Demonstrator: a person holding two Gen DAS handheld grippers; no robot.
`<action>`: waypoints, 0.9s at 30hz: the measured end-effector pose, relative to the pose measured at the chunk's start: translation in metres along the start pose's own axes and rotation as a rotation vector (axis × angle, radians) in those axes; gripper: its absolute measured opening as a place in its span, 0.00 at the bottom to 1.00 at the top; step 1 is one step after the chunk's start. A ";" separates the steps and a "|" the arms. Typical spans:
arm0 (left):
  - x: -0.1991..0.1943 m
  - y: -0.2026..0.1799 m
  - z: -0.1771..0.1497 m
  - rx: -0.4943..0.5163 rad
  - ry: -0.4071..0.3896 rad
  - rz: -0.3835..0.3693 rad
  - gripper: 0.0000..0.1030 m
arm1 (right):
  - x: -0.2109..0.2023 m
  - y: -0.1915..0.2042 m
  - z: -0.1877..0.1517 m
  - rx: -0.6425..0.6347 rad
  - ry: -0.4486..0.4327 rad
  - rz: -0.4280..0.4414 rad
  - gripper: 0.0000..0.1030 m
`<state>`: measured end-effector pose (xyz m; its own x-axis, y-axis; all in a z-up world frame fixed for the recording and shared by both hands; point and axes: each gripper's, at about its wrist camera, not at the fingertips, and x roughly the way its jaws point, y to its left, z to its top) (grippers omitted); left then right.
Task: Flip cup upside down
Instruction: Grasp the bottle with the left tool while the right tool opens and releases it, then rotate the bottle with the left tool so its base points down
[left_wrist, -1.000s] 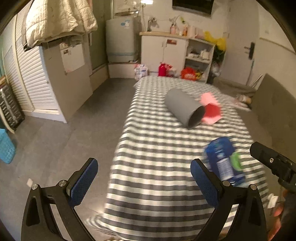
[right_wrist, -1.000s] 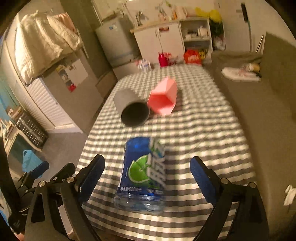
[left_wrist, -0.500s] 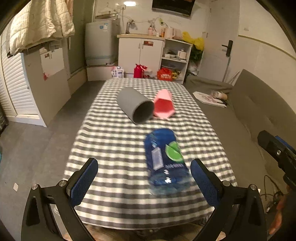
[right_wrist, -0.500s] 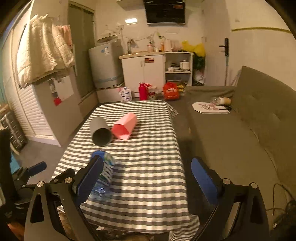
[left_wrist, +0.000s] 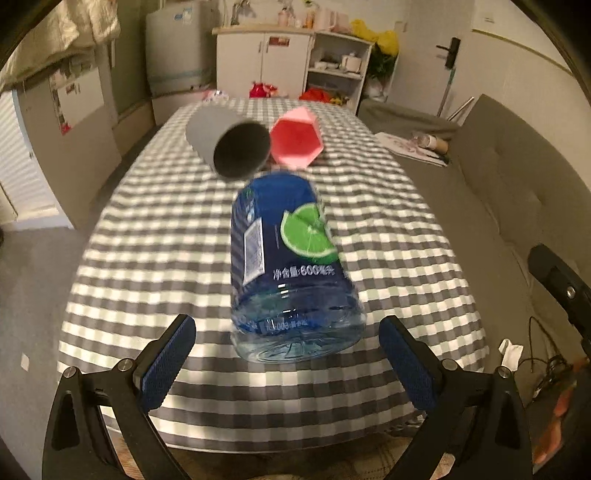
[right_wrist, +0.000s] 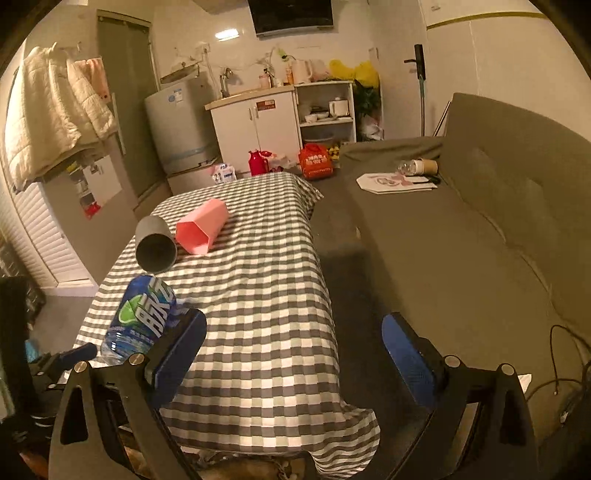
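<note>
A grey cup (left_wrist: 229, 144) (right_wrist: 154, 243) lies on its side on the checked tablecloth, its mouth facing me. Touching its right side lies a pink hexagonal cup (left_wrist: 296, 139) (right_wrist: 201, 226), also on its side. A blue drink bottle (left_wrist: 288, 258) (right_wrist: 142, 316) lies nearer, between the cups and the front edge. My left gripper (left_wrist: 288, 360) is open just short of the bottle's base, nothing between its fingers. My right gripper (right_wrist: 293, 354) is open over the table's right edge, holding nothing.
The table (right_wrist: 266, 280) with its grey-and-white cloth stands beside a grey sofa (right_wrist: 480, 240) on the right that carries papers and a bottle. White cabinets (right_wrist: 258, 129) and a washing machine (right_wrist: 177, 122) stand at the far wall. Cables (left_wrist: 546, 354) lie on the floor at right.
The left gripper swung from the table's left side to face the bottle and moved close to it. The right gripper drew back and turned right, toward the sofa.
</note>
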<state>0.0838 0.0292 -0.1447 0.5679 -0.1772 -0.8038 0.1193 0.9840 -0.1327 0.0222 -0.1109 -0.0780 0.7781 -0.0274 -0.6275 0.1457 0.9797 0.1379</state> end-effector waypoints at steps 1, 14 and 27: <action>0.004 0.001 -0.001 -0.010 0.012 0.011 0.98 | 0.003 -0.001 -0.002 0.002 0.008 0.002 0.94; -0.010 0.004 0.018 0.048 0.021 -0.009 0.73 | 0.008 0.005 -0.004 0.004 0.019 0.020 0.94; -0.015 0.018 0.069 0.040 0.038 0.001 0.73 | 0.019 0.016 -0.011 0.006 0.062 0.044 0.94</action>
<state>0.1334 0.0480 -0.0952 0.5370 -0.1743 -0.8253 0.1517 0.9824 -0.1088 0.0325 -0.0935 -0.0959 0.7444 0.0283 -0.6672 0.1159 0.9785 0.1708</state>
